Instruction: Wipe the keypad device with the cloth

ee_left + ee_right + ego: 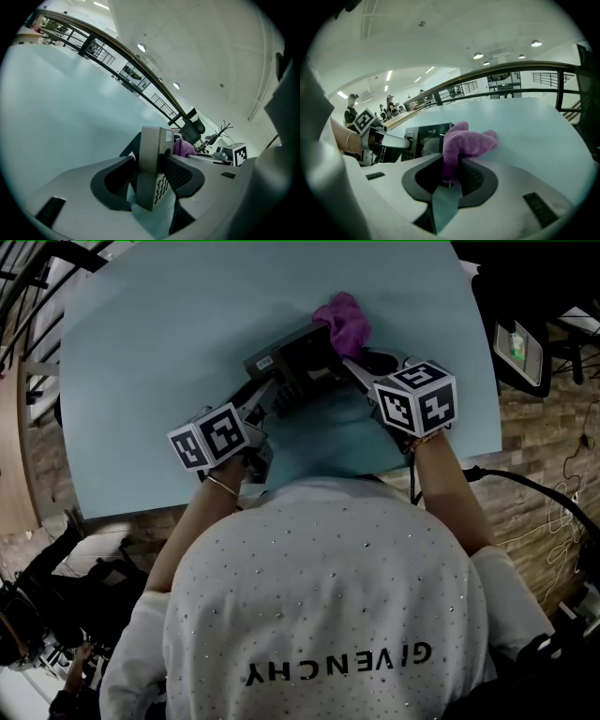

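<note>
A grey and black keypad device (pixel 298 367) lies tilted in the middle of the pale blue table (pixel 141 352). My left gripper (pixel 269 393) is shut on its near left end; in the left gripper view the device's grey edge (pixel 152 164) stands clamped between the jaws, keys showing low down. A purple cloth (pixel 343 322) is bunched at the device's far right corner. My right gripper (pixel 351 367) is shut on that cloth (pixel 464 145), which rests against the device's dark screen (pixel 426 136).
The table's near edge runs just below both grippers, with the person's body close behind it. A black chair and a white box (pixel 521 348) stand off the table's right side. Brick-pattern floor (pixel 544 437) shows to the right.
</note>
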`<state>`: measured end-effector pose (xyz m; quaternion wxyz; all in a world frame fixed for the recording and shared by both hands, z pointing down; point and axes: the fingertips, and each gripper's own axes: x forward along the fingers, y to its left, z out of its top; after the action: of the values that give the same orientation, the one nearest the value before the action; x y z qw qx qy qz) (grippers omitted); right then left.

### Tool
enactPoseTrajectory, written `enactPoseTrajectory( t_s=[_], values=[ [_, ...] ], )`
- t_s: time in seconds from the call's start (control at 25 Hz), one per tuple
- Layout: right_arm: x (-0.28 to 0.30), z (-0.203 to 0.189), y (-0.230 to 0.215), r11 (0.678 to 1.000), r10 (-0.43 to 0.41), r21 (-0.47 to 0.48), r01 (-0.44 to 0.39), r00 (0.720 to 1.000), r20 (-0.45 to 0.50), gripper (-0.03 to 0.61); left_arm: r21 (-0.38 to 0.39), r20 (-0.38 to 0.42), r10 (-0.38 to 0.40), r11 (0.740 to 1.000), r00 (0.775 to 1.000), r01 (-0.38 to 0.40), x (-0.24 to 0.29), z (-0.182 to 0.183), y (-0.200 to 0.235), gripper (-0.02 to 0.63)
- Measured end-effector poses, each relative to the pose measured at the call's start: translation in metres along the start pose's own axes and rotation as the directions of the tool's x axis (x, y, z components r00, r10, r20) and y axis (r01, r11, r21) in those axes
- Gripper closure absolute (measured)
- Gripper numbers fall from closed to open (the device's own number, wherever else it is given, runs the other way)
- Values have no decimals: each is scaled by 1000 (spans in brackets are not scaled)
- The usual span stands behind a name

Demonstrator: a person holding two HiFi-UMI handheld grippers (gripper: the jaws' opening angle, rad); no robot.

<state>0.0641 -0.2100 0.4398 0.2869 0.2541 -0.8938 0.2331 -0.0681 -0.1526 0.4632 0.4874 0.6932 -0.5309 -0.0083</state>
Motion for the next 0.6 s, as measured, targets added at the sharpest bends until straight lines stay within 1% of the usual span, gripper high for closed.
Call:
enactPoseTrajectory(
  t_s=[0.32, 0.6],
  values=[
    [-2, -16, 2, 1000, -5, 0, 5, 999, -38, 499, 0, 6, 0, 1000, 1000, 0, 0, 1, 0, 413],
    [-3, -25, 4, 999, -7, -33, 5, 997, -74, 499, -5, 11, -5, 1000, 1000, 5, -1, 1, 1, 411]
  ],
)
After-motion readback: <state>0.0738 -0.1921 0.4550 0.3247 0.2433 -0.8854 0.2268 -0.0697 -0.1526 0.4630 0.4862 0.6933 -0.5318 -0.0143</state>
